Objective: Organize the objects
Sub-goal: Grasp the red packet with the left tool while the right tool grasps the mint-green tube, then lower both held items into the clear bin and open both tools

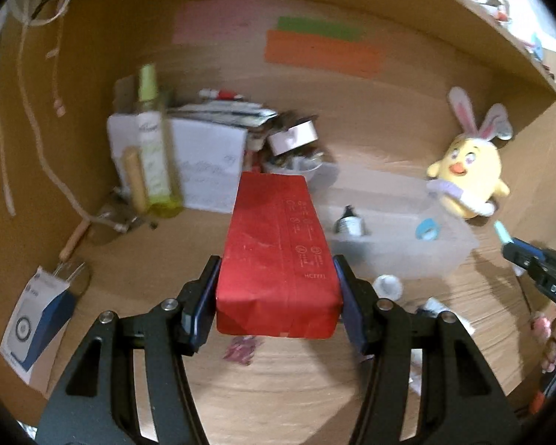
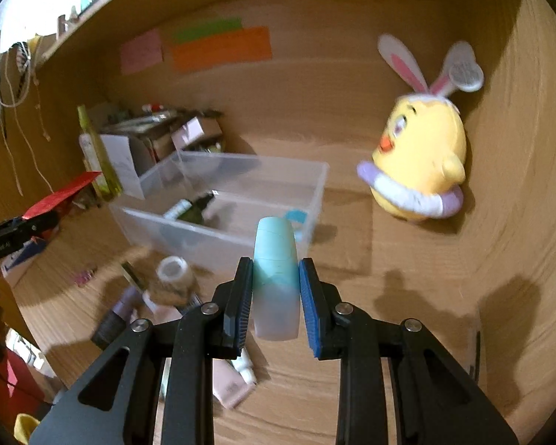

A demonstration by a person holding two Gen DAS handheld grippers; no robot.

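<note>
bare desk (image 2: 407,296) right of the clear bin (image 2: 218,237); clutter (image 2: 159,296) crowds its left front.

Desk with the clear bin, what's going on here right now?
A person is tidying a cluttered wooden desk with a handheld gripper in each hand. The left gripper is clamped on a red box, held above the desk. The right gripper is clamped on a pale teal bottle, held just in front of the clear plastic bin. The bin already holds a dark bottle. A yellow plush chick sits to the right of the bin.
</note>
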